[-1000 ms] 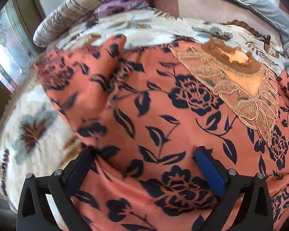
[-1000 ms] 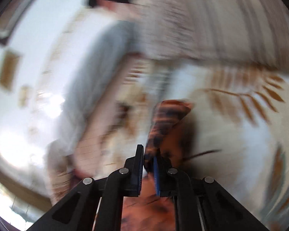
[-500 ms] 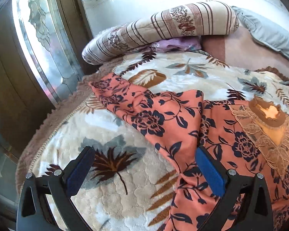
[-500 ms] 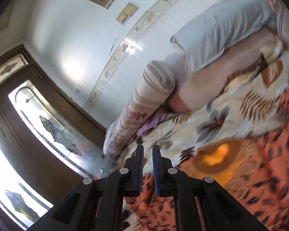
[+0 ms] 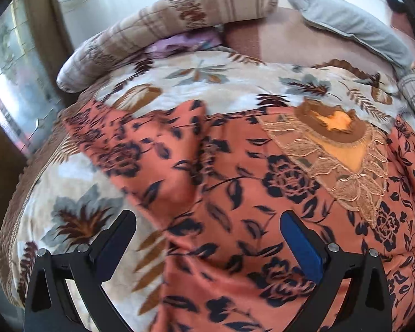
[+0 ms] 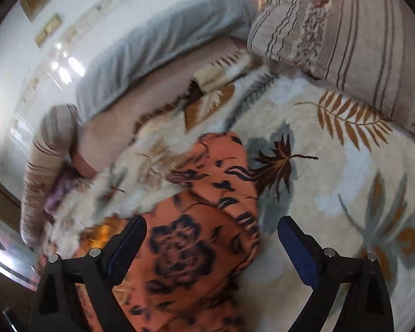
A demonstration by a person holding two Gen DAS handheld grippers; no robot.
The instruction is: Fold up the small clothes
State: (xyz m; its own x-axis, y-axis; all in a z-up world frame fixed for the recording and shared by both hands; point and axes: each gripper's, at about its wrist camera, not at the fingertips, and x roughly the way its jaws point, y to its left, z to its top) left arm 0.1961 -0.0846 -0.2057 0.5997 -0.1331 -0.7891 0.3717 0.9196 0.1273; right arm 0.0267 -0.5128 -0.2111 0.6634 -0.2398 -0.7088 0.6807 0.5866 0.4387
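Observation:
An orange dress [image 5: 235, 193] with dark blue flowers and a lace neck panel [image 5: 343, 160] lies spread on the leaf-print blanket [image 5: 69, 182]. Its left sleeve [image 5: 141, 149] is folded over the body. My left gripper [image 5: 207, 221] hangs open above the dress, apart from the cloth. In the right wrist view the other sleeve [image 6: 224, 166] lies on the blanket [image 6: 345, 188]. My right gripper [image 6: 211, 227] hovers over that sleeve with its jaws opening wide and nothing pressed between the pads.
A striped bolster [image 5: 163, 33] and a grey pillow [image 5: 345, 19] lie at the head of the bed. A second striped pillow [image 6: 345, 33] lies at the right. A glazed door [image 5: 8, 63] stands to the left.
The right gripper, shut on the sleeve a second ago, now stands wide open over it on the blanket. The left gripper swung away and back over the dress, still open.

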